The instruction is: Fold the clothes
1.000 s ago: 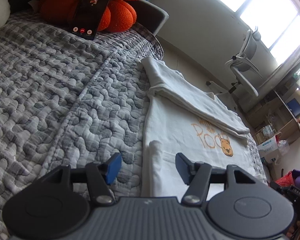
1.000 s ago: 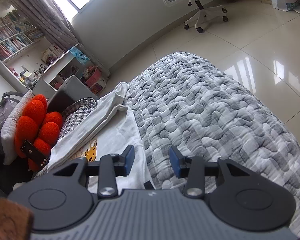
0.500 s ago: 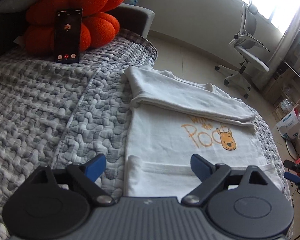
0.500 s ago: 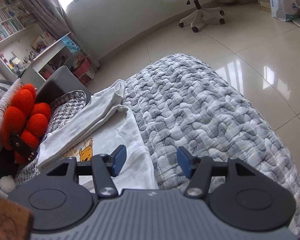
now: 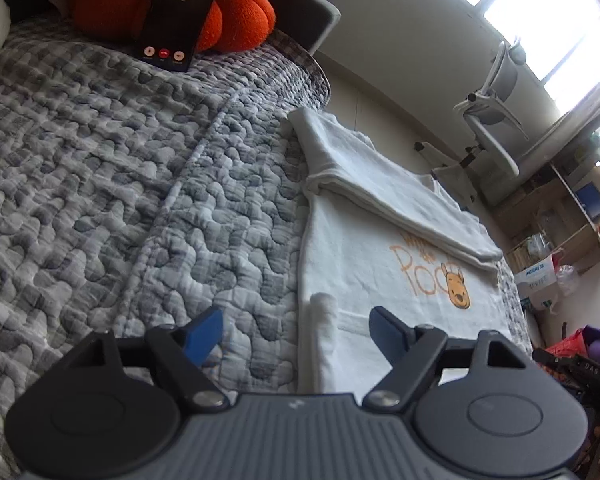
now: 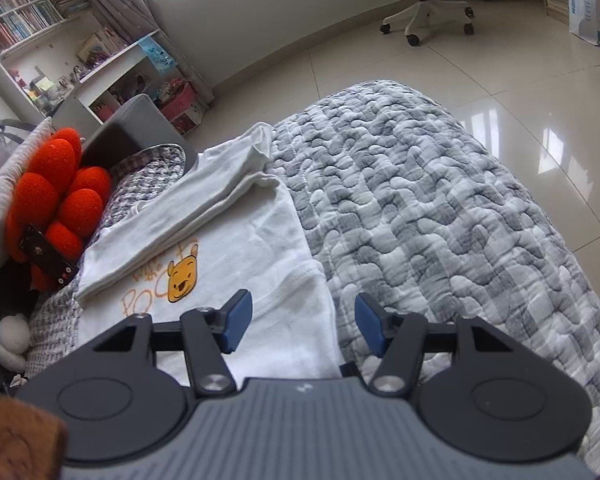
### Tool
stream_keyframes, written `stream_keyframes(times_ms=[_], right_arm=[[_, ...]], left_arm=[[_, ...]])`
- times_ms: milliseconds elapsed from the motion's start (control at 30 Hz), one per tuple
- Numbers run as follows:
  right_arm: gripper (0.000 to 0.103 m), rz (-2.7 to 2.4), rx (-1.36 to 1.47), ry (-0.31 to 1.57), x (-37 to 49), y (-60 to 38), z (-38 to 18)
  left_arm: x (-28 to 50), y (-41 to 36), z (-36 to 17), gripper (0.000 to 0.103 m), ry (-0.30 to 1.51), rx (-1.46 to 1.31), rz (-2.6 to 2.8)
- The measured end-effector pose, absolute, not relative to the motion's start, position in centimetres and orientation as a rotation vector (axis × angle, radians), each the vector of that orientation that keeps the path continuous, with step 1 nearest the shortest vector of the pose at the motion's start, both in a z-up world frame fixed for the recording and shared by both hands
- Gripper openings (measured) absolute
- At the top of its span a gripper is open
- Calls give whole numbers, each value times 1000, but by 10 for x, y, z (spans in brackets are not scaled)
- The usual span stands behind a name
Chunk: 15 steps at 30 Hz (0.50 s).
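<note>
A white shirt [image 5: 364, 264] with an orange bear print lies on a bed's grey quilt [image 5: 112, 184], partly folded: one long side is turned over in a band across the top of the print, and a narrower strip is turned in along the near edge. In the left wrist view the shirt sits on the right part of the bed, toward the edge nearest the floor; in the right wrist view it lies left of centre, with bare quilt [image 6: 452, 200] stretching to the right.

The left tool [image 5: 296, 330] hangs above the shirt's near corner, released, its blue pads spread wide; its jaws have just been closing a little, with the shirt's edge below the gap and nothing gripped. The right tool [image 6: 300, 322] hangs over the opposite near corner of the shirt [image 6: 236, 248], also released, one pad over the cloth and the other over the quilt; its jaws have just been opening, and nothing is pressed between them.

At the head of the bed an orange cushion [image 5: 228, 12] props up a dark phone [image 5: 180, 12] with a lit screen. A white office chair [image 5: 496, 120] stands on the tiled floor [image 6: 500, 60] by a bright window, with shelves [image 6: 24, 20] along the wall.
</note>
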State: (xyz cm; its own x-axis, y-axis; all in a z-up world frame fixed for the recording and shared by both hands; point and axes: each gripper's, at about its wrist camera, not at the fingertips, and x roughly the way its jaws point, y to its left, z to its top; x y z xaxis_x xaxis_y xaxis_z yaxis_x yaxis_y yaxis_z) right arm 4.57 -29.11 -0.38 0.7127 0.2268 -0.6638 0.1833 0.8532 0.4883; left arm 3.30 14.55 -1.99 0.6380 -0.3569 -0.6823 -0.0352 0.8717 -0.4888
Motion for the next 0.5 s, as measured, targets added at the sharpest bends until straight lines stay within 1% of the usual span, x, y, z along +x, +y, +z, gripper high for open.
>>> stream_keyframes(times_ms=[67, 133, 200, 233, 267, 300, 367, 433, 500], right_arm=[[61, 38, 579, 801, 48, -289, -6], [60, 36, 570, 823, 51, -286, -9], [58, 21, 537, 834, 53, -282, -10], [57, 12, 518, 833, 54, -280, -9], [55, 7, 502, 831, 54, -278, -9], [51, 7, 492, 829, 53, -277, -9], [46, 11, 485, 829, 52, -276, -9], [45, 7, 480, 830, 52, -277, -10], [43, 1, 484, 831, 51, -278, -10]], left_arm=[[32, 151, -19, 75, 853, -524, -214], [33, 150, -20, 70, 853, -546, -241], [34, 145, -21, 63, 858, -549, -265], [35, 142, -21, 61, 859, -544, -275], [35, 139, -21, 58, 856, -536, -283], [35, 136, -21, 54, 855, -526, -291], [36, 131, -22, 50, 854, -506, -300], [38, 126, -23, 47, 862, -490, -296], [39, 122, -25, 41, 867, -468, -285]])
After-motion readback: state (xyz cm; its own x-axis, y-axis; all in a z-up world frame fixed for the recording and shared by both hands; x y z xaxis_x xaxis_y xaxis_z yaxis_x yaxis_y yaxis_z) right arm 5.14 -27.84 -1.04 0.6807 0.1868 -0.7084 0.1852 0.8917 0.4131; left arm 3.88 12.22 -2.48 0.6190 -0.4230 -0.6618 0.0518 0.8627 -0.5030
